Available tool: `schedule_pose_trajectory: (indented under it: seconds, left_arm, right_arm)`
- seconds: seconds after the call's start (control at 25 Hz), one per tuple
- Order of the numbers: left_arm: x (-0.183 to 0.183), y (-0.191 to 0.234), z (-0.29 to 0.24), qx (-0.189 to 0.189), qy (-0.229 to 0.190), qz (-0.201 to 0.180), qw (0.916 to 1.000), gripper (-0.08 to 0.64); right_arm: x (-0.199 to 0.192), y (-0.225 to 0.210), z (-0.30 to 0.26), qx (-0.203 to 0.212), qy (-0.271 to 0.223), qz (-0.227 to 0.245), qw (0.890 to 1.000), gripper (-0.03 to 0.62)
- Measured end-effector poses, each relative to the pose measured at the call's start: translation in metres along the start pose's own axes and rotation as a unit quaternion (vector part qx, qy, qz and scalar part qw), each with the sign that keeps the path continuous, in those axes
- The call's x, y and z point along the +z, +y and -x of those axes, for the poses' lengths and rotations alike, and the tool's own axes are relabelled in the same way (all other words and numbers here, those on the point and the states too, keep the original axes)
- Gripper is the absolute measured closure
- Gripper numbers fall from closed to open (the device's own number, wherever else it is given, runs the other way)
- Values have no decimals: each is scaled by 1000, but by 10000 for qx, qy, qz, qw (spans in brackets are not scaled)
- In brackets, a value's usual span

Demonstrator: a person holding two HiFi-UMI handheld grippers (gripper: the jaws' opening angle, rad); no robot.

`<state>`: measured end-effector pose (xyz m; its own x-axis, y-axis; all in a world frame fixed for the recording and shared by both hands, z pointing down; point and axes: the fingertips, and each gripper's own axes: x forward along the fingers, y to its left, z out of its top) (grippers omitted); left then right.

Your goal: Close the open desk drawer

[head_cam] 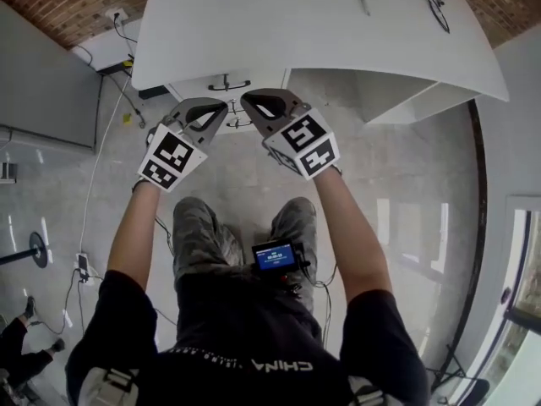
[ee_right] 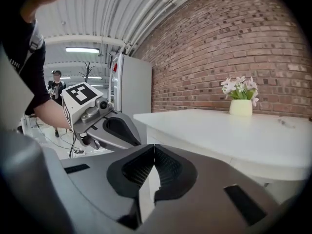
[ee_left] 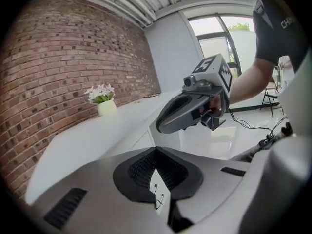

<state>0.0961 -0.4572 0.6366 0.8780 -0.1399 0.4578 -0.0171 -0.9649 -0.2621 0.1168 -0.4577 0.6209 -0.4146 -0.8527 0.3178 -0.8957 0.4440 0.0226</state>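
Observation:
A white desk (head_cam: 296,24) stands ahead of me. Below its front edge shows a white drawer front (head_cam: 194,89) with a dark handle (head_cam: 229,84); a second handle (head_cam: 240,123) sits lower. I cannot tell how far the drawer stands out. My left gripper (head_cam: 221,106) and right gripper (head_cam: 248,100) hover side by side just in front of the handles, touching nothing. Both are shut and empty. In the left gripper view the jaws (ee_left: 156,149) meet, with the right gripper (ee_left: 195,108) beyond. The right gripper view shows its own closed tips (ee_right: 154,146) and the left gripper (ee_right: 105,126).
On the desk stand a flower pot (ee_right: 240,99) and small dark items (head_cam: 438,2). A brick wall (ee_right: 234,38) runs behind it. Cables and a power strip (head_cam: 83,265) lie on the floor at left. A grey cabinet (ee_right: 131,91) and a distant person (ee_right: 56,89) stand behind.

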Motion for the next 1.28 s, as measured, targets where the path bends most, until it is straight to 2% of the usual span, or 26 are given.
schedule_pose_trajectory:
  seconds: [0.12, 0.24, 0.36, 0.56, 0.68, 0.84, 1.12, 1.28]
  left_arm:
    - [61, 5, 42, -128, 83, 176, 9997, 548]
    - [126, 20, 86, -58, 118, 325, 9994, 548]
    - [186, 34, 125, 77, 136, 509, 9986, 548]
    - [240, 35, 174, 211, 167, 690, 9973, 548]
    - [254, 33, 191, 327, 40, 815, 9961, 548]
    - [262, 18, 199, 329, -24, 897, 9954, 548]
    - [279, 12, 199, 367, -117, 686, 9969, 548]
    - [279, -4, 200, 460, -42, 741, 9962, 548]
  right_arm:
    - [63, 1, 34, -57, 147, -222, 9996, 577]
    - [125, 5, 67, -115, 297, -344, 9989, 576]
    - [181, 12, 102, -155, 515, -235, 9983, 576]
    - [243, 34, 146, -293, 696, 47, 9971, 576]
    - [256, 43, 165, -444, 694, 105, 9965, 575]
    - [250, 48, 180, -628, 708, -24, 9955, 575]
    - [257, 47, 190, -635, 697, 102, 9955, 575]
    - [249, 54, 201, -525, 731, 118, 9959, 575]
